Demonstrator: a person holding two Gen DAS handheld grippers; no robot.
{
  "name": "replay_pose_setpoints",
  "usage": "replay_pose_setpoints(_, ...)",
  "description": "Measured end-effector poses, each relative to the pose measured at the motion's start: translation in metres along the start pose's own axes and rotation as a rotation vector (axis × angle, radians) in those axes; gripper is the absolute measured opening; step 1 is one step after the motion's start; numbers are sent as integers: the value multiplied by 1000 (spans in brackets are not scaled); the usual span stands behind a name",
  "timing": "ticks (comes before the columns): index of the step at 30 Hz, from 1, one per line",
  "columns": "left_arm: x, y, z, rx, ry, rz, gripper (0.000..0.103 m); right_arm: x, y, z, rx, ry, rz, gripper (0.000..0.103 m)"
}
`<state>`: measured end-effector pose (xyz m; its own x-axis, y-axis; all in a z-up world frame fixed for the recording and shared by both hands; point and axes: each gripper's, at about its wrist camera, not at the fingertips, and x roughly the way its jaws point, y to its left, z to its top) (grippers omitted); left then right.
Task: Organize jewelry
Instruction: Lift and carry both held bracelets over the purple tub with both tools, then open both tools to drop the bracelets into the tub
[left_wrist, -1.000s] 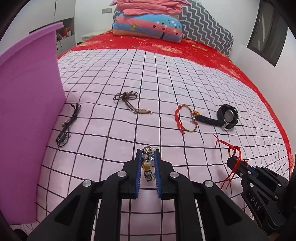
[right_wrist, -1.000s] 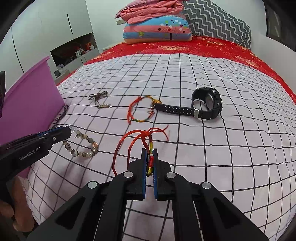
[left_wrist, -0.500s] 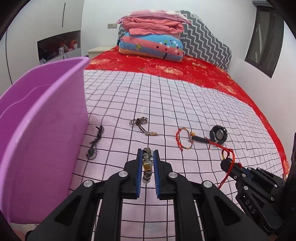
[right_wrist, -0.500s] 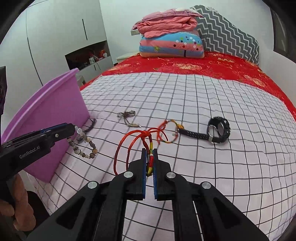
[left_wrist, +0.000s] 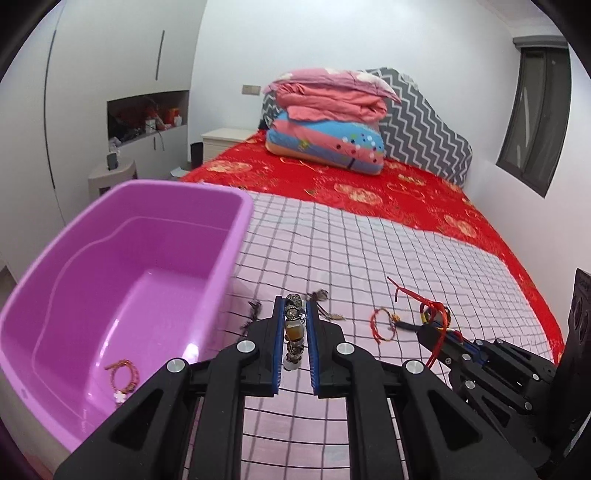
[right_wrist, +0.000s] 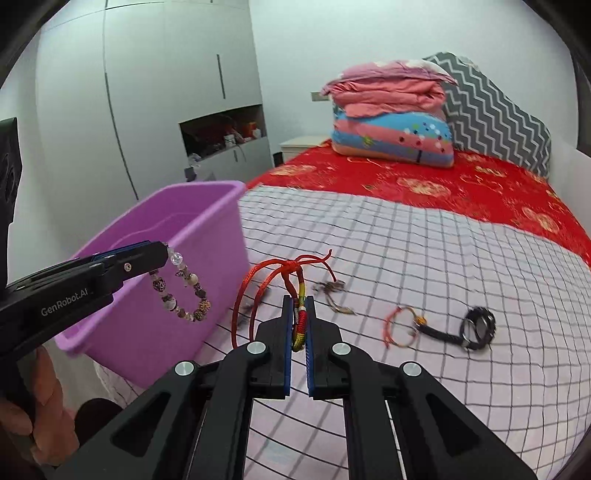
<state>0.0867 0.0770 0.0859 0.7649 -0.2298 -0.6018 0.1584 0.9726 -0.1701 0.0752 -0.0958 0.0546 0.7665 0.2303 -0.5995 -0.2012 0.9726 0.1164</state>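
Observation:
My left gripper (left_wrist: 293, 314) is shut on a beaded bracelet (left_wrist: 293, 332); in the right wrist view the bracelet (right_wrist: 184, 291) hangs from it (right_wrist: 162, 251) in the air beside the purple bin (right_wrist: 177, 229). My right gripper (right_wrist: 299, 306) is shut on a red cord bracelet (right_wrist: 280, 273), held above the bed; it also shows in the left wrist view (left_wrist: 428, 325). The bin (left_wrist: 140, 258) holds a pink bracelet (left_wrist: 123, 373). A red woven bracelet (right_wrist: 400, 326), a black watch (right_wrist: 476, 326), a brown cord necklace (right_wrist: 332, 291) and a black cord (left_wrist: 253, 314) lie on the checked sheet.
The bin stands at the left edge of the bed. A pile of folded quilts (left_wrist: 328, 122) and a zigzag pillow (left_wrist: 424, 129) sit at the head on the red cover (left_wrist: 369, 184). A wardrobe wall (right_wrist: 147, 92) is on the left.
Both grippers have risen well above the bed with their bracelets. The left gripper has moved left toward the bin, whose inside is now in view.

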Motion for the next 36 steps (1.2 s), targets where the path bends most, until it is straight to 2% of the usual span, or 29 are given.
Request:
replay_pose_setpoints(7, -33, 41, 20, -28, -64, 56, 12, 3, 53, 35, -51, -39, 93, 6)
replay_pose_setpoints(15, -46, 96, 26, -81, -68, 148, 12, 20, 117, 62, -119, -50, 196, 6)
replay_pose_setpoints(23, -30, 151, 14, -162, 12, 229, 12, 58, 169, 70, -156, 23, 266, 6)
replay_pose_setpoints(29, -14, 176, 5, -203, 72, 250, 12, 83, 190, 70, -186, 96, 278, 6)
replay_pose_setpoints(34, 1, 190, -1, -249, 141, 279, 14, 109, 200, 71, -206, 171, 256, 6)
replay_pose_setpoints(35, 2, 193, -2, -254, 149, 287, 15, 112, 198, 71, -203, 179, 251, 7)
replay_pose_setpoints(36, 3, 195, -3, -260, 158, 298, 17, 114, 197, 71, -200, 188, 241, 15)
